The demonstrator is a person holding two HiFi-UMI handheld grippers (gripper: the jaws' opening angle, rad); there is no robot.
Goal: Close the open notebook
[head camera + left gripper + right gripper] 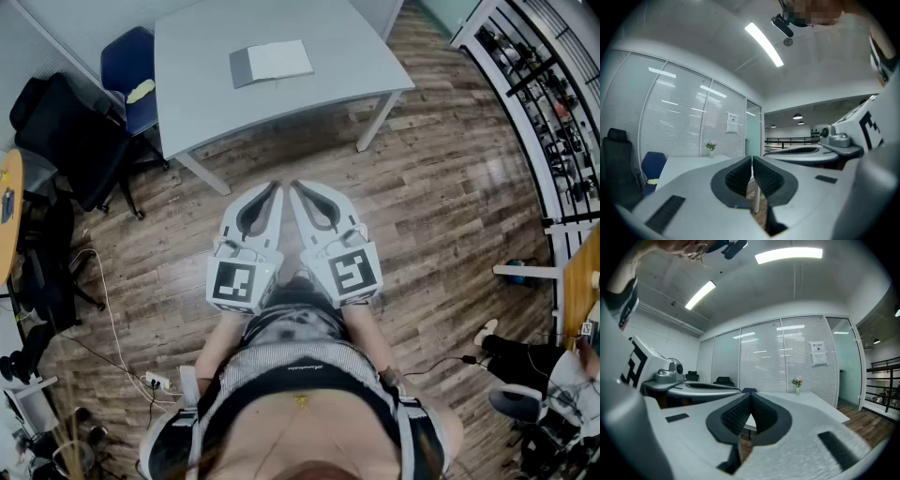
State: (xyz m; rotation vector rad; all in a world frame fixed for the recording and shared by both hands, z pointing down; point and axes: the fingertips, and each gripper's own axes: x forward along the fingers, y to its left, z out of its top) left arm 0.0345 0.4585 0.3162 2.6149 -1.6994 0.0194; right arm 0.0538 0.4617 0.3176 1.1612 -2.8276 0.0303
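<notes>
Nothing of the task is done yet: the notebook lies apparently open on the grey table, well ahead of the person, and reaching and closing it are both left. The left gripper and the right gripper are held level side by side, each with its jaws pressed together on nothing. The table stands on a wood-plank floor in an office with a blue chair and blind-covered glass walls.

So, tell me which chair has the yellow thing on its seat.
The blue chair, against the table's left side; the black chair stands farther left of it.
</notes>
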